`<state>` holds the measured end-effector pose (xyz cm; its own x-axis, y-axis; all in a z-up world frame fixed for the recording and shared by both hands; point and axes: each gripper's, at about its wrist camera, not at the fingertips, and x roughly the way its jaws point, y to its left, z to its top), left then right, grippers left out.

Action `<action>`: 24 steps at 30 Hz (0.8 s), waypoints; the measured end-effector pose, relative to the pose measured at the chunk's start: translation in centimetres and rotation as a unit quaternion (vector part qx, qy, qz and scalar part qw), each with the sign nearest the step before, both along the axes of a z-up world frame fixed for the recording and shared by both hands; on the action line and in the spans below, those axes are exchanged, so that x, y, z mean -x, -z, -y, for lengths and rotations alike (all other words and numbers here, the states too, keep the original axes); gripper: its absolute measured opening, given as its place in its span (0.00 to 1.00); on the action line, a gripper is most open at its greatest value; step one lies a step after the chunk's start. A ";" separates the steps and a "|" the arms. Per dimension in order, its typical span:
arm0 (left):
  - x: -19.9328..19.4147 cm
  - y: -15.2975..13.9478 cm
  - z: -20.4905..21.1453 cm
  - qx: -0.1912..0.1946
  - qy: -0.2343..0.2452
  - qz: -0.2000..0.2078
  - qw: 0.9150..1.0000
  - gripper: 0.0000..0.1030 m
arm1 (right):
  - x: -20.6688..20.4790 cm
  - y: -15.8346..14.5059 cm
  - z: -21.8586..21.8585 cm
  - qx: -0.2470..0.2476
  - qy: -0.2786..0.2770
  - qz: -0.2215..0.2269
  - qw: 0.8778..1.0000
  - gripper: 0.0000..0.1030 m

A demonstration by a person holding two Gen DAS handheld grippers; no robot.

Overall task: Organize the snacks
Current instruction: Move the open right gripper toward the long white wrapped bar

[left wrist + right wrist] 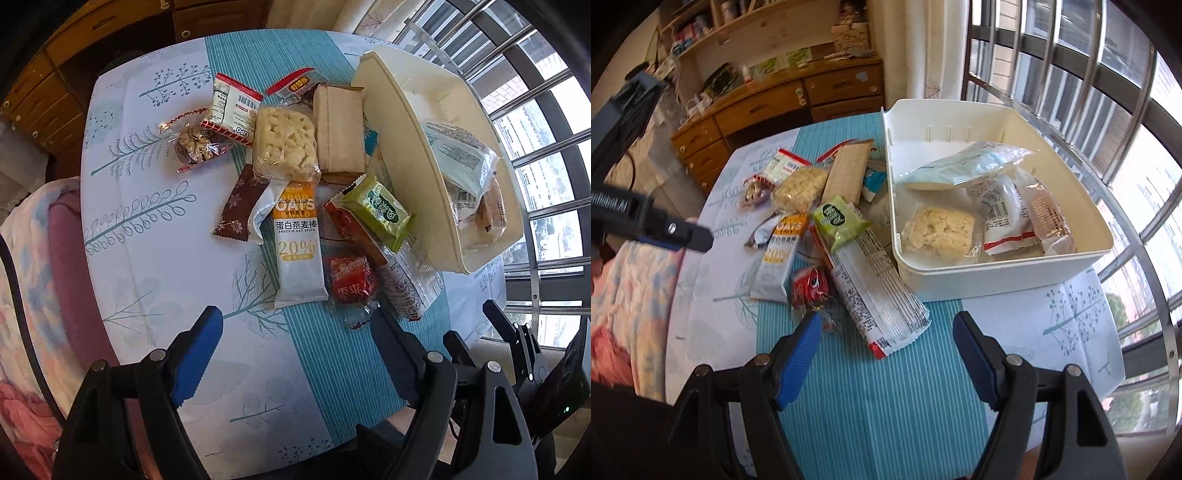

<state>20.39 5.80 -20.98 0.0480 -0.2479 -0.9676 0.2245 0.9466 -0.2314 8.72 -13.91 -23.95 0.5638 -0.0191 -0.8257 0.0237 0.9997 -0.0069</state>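
Note:
A pile of wrapped snacks lies on the table: an oat bar, a green packet, a red candy, a long striped packet, a rice cake and a tan packet. A white bin to their right holds several snacks. My left gripper is open and empty, above the table's near side. My right gripper is open and empty, just short of the striped packet.
The table wears a blue and white leaf-print cloth. A wooden drawer unit stands behind it. A barred window runs along the right. Pink bedding lies to the left.

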 end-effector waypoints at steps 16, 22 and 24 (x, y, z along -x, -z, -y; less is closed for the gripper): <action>-2.9 7.4 1.7 -0.026 -0.045 -0.057 0.997 0.79 | -1.9 5.0 0.6 0.042 -0.085 -0.035 0.995 0.72; -4.2 8.9 2.5 -0.037 -0.057 -0.060 0.996 0.79 | -3.1 6.4 0.5 0.042 -0.112 -0.048 0.992 0.72; -4.7 9.4 2.8 -0.038 -0.060 -0.061 0.996 0.79 | -3.4 6.9 0.3 0.035 -0.120 -0.051 0.991 0.72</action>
